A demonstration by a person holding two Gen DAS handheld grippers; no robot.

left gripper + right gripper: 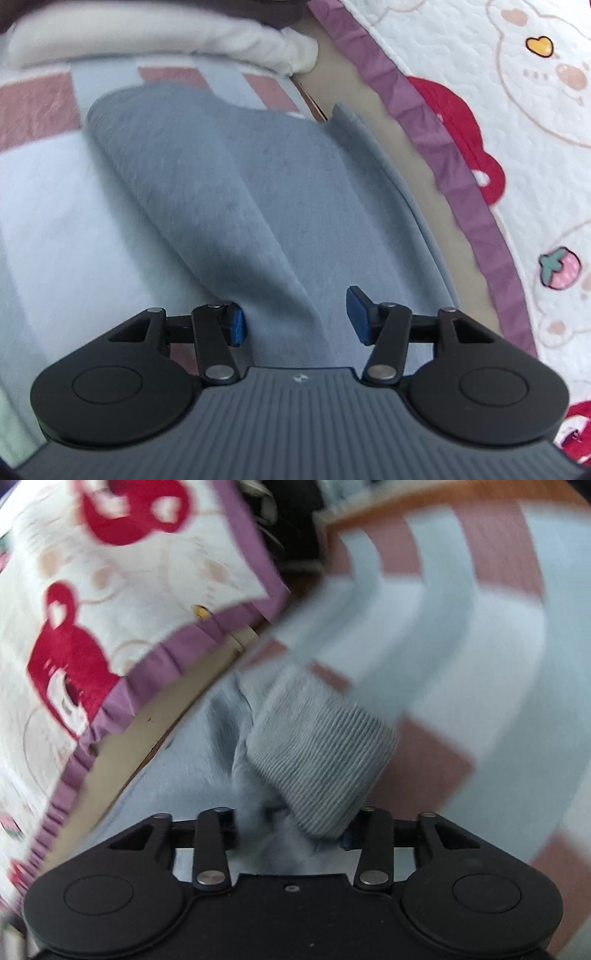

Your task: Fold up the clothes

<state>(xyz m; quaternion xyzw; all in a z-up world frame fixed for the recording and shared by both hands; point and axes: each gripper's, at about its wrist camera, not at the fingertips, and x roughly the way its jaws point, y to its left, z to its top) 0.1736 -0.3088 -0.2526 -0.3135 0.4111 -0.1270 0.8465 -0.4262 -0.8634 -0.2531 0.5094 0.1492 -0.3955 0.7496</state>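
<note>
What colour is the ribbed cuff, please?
Grey, like the garment; the cuff shows best in the right wrist view.

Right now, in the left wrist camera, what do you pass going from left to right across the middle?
Checked blanket → grey garment → tan strip → purple trim → white cartoon quilt.

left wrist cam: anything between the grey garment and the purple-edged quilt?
Only a strip of bare tan surface separates the grey garment from the quilt's purple border, seen in the left wrist view.
</note>
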